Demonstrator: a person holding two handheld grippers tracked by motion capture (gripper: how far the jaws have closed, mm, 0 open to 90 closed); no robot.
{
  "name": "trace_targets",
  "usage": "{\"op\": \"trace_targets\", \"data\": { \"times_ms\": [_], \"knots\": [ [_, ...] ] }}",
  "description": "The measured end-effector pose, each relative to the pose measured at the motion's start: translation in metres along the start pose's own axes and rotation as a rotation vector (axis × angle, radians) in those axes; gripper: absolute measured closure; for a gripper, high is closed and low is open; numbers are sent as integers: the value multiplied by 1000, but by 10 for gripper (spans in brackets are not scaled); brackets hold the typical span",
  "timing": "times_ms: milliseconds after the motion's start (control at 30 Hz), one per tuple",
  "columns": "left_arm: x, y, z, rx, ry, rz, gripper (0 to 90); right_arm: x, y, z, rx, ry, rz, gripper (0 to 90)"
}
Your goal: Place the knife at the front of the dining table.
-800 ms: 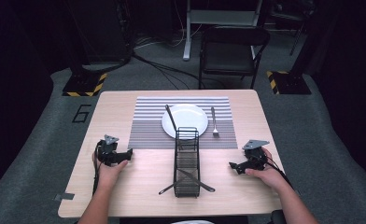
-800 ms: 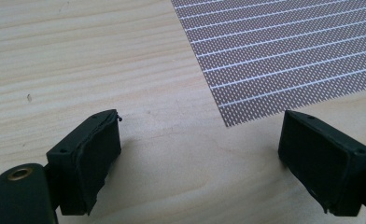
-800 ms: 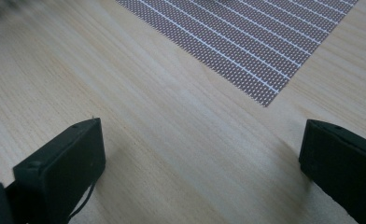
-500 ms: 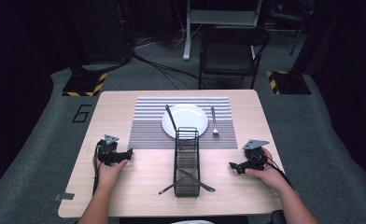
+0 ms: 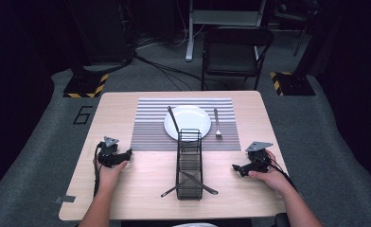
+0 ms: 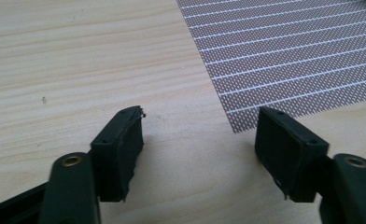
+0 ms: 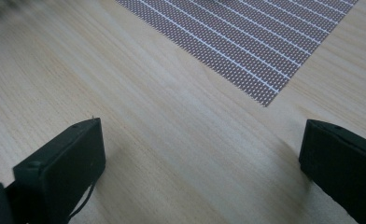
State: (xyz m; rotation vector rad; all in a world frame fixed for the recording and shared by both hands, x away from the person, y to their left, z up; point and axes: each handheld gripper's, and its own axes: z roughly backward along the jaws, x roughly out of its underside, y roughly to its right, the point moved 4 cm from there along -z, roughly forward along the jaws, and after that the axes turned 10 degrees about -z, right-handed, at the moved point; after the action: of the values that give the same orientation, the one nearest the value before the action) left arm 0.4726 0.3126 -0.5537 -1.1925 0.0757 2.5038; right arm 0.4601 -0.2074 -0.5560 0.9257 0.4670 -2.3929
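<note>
Nearest the person, two utensils (image 5: 188, 183) are seen crossed in the near end of the wire caddy (image 5: 189, 163), whose long axis runs away from the person. The caddy lies between the left gripper (image 5: 127, 153) and the right gripper (image 5: 235, 169), about equally near both. Both sets of jaws are held wide, empty, over bare table (image 5: 145, 179). Farther off, a plate (image 5: 187, 122) bearing a knife (image 5: 174, 121) is set on the striped placemat (image 5: 145, 127), a fork (image 5: 217, 124) beside it.

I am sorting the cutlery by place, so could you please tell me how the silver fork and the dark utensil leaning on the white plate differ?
The silver fork lies flat on the striped placemat, right of the white plate; the dark utensil lies across the plate's left side. The fork looks shorter and brighter; the dark utensil longer and darker. Both point roughly away from the person.
</note>
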Motion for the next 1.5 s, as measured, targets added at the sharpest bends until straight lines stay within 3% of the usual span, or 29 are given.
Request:
{"op": "trace_targets", "data": {
  "times_ms": [33,133,267,500,700,733,1133,1500],
  "knots": [
    [1,-2,0,-5,1,-3,363,0,0,0,0,0,0,0],
    [0,-4,4,-1,-4,48,439,0,0,0,0,0,0,0],
    [-1,-3,7,9,-34,61,460,0,0,0,0,0,0,0],
    [-9,4,16,29,0,58,464,0,0,0,0,0,0,0],
    [-14,11,18,52,0,47,478,0,0,0,0,0,0,0],
    [-16,14,19,50,25,56,478,0,0,0,0,0,0,0],
    [-36,33,34,127,49,16,478,0,0,0,0,0,0,0],
    [-47,52,38,162,58,-22,469,0,0,0,0,0,0,0]
  ]
}}
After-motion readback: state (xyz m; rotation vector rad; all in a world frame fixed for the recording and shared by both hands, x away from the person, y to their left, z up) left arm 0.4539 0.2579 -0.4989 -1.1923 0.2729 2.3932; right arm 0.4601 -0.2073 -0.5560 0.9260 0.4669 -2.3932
